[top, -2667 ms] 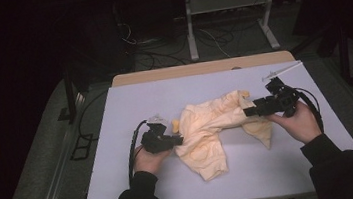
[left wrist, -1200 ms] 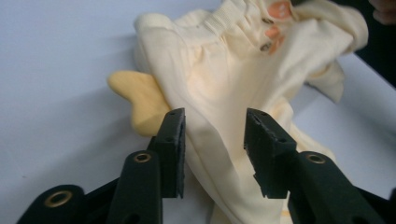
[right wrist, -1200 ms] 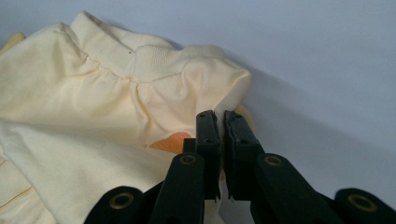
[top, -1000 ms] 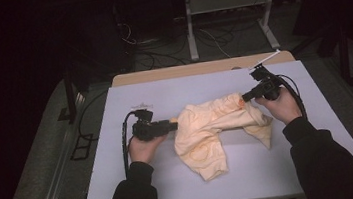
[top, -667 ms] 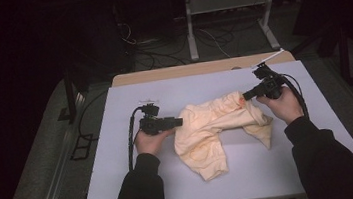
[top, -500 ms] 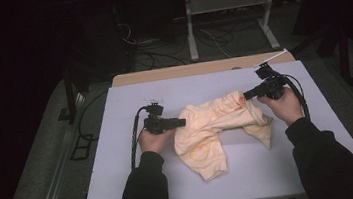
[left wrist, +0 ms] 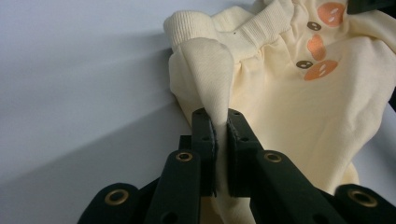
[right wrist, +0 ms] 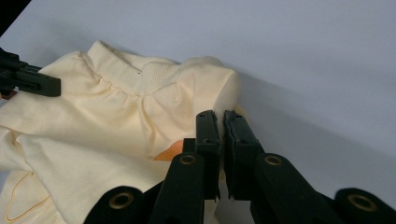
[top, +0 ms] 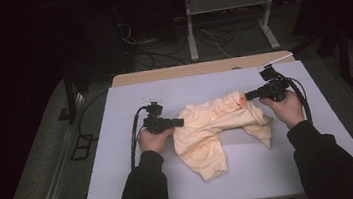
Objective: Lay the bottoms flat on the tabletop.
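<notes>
A pale yellow child's garment [top: 208, 133] with orange prints lies crumpled mid-table. My left gripper [top: 181, 122] is at its left edge. In the left gripper view the jaws [left wrist: 218, 119] have just been closing and now pinch a raised fold of the garment [left wrist: 280, 107] below its ribbed band. My right gripper [top: 247, 96] is at the garment's far right end, by an orange print. In the right gripper view its jaws [right wrist: 215, 116] are shut with the cloth [right wrist: 116, 121] bunched at their tips. The left gripper's jaw [right wrist: 28, 79] shows at the far left of that view.
The garment lies on a pale lavender table top [top: 124, 186] with a wooden strip [top: 186, 70] along the far edge. Behind it stand a metal frame [top: 226, 3] and floor cables [top: 159, 56]. Black cables trail from both grippers.
The left hand has moved right to the garment's left edge, and its jaws have closed on a fold. The right hand has held still with its end of the cloth.
</notes>
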